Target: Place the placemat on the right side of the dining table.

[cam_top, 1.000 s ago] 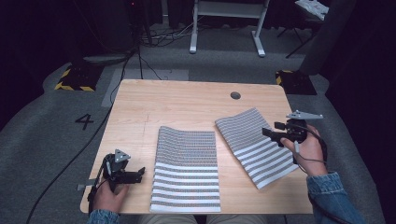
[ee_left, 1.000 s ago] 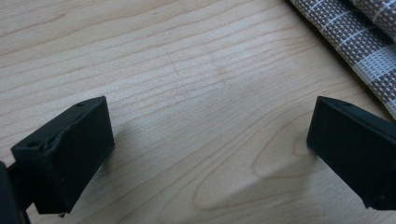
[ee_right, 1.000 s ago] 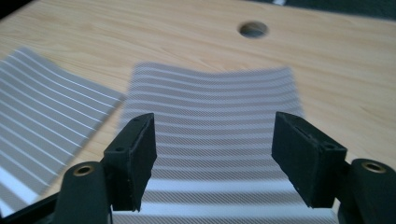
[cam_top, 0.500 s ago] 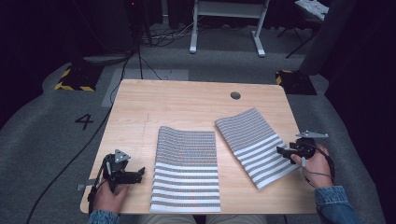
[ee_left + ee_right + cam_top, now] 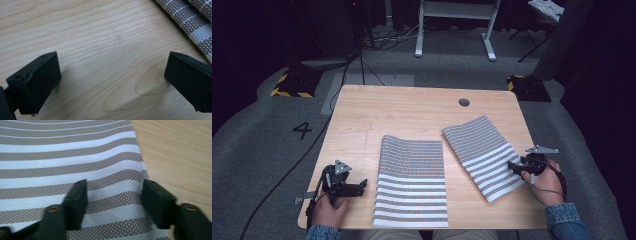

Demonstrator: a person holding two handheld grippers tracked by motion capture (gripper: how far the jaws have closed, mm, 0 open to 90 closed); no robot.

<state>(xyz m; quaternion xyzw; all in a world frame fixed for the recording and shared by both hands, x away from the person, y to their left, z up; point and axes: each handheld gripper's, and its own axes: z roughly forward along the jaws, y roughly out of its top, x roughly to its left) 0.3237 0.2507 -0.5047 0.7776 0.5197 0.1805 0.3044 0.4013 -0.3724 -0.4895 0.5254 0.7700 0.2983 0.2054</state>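
On the wooden table, one striped mat lies at 6 o'clock and another striped mat at 3. My right gripper is spread over that mat's edge, and I should pinch it gently near the corner. My left gripper rests spread at 8 o'clock.

The pale wooden table is showing light grain, and two woven mats, the middle one and the right one, are wearing grey-brown and white stripes. Both claws, left and right, are showing black jaws.
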